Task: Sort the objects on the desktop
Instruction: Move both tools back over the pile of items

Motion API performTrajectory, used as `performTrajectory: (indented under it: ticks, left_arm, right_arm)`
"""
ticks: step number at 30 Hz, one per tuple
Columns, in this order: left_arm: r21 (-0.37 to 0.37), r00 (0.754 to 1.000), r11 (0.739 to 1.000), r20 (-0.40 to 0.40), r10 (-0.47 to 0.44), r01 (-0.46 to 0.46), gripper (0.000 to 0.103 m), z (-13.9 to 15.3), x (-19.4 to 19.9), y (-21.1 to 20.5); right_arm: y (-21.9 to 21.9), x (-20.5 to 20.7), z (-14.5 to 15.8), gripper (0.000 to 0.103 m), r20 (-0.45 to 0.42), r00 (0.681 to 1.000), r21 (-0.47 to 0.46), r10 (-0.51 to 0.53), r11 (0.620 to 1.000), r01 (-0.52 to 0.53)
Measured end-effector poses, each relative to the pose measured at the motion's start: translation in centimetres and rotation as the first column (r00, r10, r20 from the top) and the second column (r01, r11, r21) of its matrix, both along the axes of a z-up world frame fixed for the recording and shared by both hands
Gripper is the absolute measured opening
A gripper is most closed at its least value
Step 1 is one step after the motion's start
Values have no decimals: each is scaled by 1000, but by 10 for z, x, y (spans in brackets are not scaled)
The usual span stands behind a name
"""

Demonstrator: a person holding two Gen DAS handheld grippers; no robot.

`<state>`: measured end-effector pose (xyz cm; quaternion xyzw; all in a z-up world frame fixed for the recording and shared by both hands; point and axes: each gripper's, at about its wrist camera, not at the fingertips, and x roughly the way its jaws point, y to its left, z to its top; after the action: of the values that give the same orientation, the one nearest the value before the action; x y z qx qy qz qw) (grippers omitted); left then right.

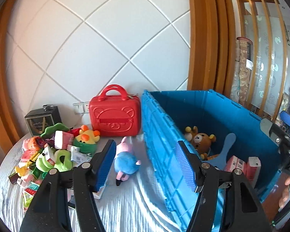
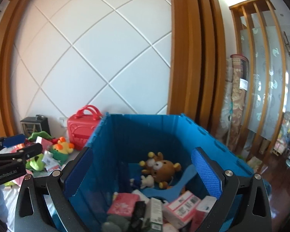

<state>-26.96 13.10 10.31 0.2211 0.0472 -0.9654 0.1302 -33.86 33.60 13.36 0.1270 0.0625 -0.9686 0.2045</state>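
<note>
Pig plush (image 1: 125, 162), lower centre of left wrist view: soft, light.
Grasp advised at blue body; left gripper (image 1: 145, 166) and right gripper (image 2: 143, 174) seen released, empty.

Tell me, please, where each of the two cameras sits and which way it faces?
Left wrist: on the left tongs, open and empty, facing the wall over the pink pig plush and the blue crate; a hand shows at right.
Right wrist: on the right tongs, open and empty, looking into the crate at the brown bear plush.
Shared: crate, bear, red case.
</note>
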Motion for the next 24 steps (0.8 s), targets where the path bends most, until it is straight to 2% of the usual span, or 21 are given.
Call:
performTrajectory:
  ticks: [7,13,19,21,24]
  left_arm:
    - [30,996,996,8,89,-89,63,-12,41,-94]
    - [37,985,985,56,165,-168,63,-35,78,-179]
    - [7,951,963,156,266,-270,63,-78,116,-270]
    - [8,932,951,203,300,-308,63,-97,126,-302]
    - [19,891,927,287,353,-374,63,-130,140,-349]
  right_arm:
    - [-91,39,9,103,-23,992,5,121,993,-121]
    - [-175,71,-1,103,-2,980,53,199,979,-199]
    - [-247,73,-40,103,124,968,88,216,970,-228]
    - [-262,66,-57,103,189,959,75,210,971,-227]
    - [-280,51,-89,103,297,939,73,173,976,-203]
